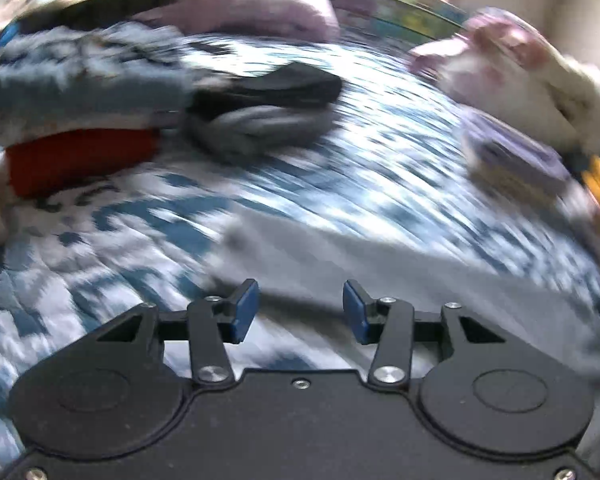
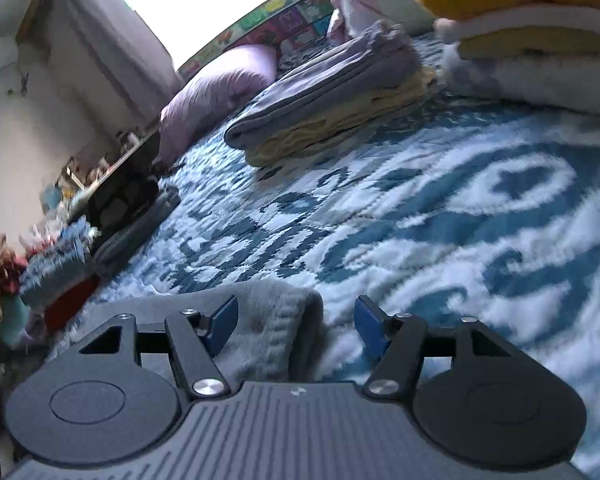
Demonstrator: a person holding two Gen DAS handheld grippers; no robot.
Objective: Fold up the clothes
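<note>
A pale grey garment lies on the blue-and-white patterned bedspread just ahead of my left gripper, which is open and empty above it. The left wrist view is motion-blurred. In the right wrist view my right gripper is open, with a grey fuzzy fold of cloth lying between its blue fingers, not pinched. A heap of unfolded clothes, blue-grey, red, dark grey and black, lies at the far left. A stack of folded purple and yellow clothes sits further up the bed.
A pink pillow lies at the head of the bed by a colourful headboard. A white and yellow plush toy sits at the right. A cluttered dark side table stands off the bed's left edge.
</note>
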